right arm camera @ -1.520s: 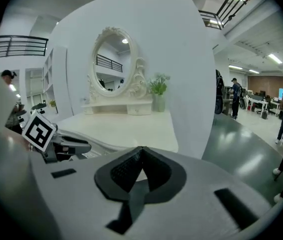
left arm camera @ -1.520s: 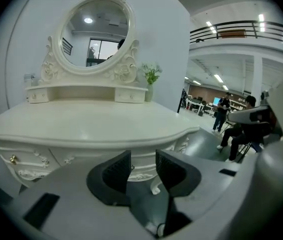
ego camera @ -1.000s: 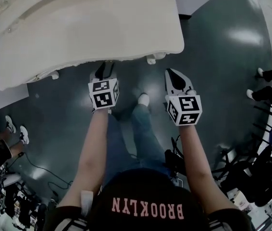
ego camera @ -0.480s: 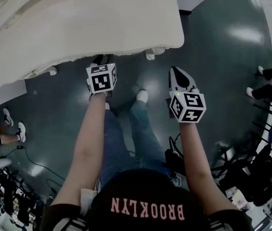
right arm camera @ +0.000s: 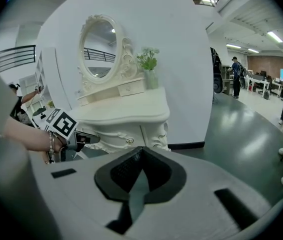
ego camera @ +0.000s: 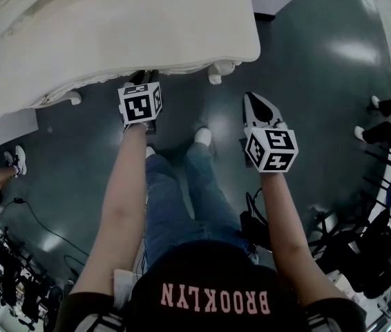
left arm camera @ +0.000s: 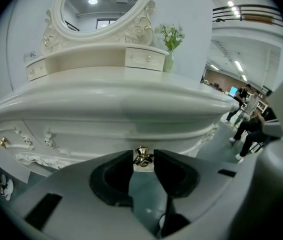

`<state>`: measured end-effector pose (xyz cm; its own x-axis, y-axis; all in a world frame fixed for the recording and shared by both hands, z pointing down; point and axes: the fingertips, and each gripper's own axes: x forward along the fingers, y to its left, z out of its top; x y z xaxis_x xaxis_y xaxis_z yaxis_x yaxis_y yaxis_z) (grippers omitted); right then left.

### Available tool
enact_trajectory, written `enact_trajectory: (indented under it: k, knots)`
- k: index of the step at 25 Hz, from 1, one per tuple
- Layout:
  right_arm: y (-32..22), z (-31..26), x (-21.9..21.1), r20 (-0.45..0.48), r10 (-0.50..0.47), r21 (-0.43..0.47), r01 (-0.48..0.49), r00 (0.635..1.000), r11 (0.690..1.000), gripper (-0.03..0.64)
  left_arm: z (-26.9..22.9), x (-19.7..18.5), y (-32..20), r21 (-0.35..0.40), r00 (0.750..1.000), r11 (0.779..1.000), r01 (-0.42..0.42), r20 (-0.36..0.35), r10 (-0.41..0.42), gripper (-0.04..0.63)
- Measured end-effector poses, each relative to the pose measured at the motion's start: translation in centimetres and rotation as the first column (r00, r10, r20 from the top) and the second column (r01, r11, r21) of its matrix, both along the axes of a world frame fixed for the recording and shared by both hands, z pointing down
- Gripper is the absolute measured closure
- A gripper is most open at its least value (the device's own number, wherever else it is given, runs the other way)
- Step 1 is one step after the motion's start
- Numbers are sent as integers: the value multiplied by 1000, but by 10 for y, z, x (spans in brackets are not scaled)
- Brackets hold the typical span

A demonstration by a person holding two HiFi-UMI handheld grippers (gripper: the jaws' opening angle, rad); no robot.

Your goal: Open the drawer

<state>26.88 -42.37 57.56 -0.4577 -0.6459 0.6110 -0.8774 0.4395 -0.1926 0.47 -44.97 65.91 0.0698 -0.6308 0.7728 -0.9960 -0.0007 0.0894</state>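
Drawer [left arm camera: 101,129]'s brass knob [left arm camera: 142,156] sits lower centre, between the left gripper [left arm camera: 143,160]'s tips — jaws just closing, not yet pinching; right gripper [right arm camera: 140,153], clenched empty, is farther off.

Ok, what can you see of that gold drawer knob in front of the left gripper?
The gold knob is small, shiny and metallic-looking, with an ornate, lumpy shape. It is fixed to the white dressing table's front, just under the curved top edge. It sits in the gap between the left gripper's jaw tips, which have just been closing. The pads flank it closely but seem not yet to press on it.
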Motion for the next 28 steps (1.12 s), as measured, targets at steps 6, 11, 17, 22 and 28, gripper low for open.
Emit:
enact_trajectory:
  k: [6, 11, 17, 22, 28]
  knots:
    - [10, 3, 17, -9, 55, -3, -55, 998, 998, 620, -1, 1, 0, 3, 1000, 1000, -12, 4, 12, 476]
    - [20, 2, 20, -14, 94, 0, -94, 995, 996, 620, -1, 1, 2, 11, 999, 999, -32, -10, 32, 476]
    - [38, 6, 7, 0, 119, -11, -119, 993, 993, 620, 0, 7, 15, 9, 998, 999, -52, -21, 52, 477]
    - [52, 9, -14, 10, 108, -14, -107, 994, 994, 620, 3, 12, 37, 13, 997, 998, -65, -32, 65, 477]
    - [66, 5, -28, 13, 101, -1, -101, 995, 995, 620, 4, 18, 61, -9, 996, 997, -82, -48, 81, 477]
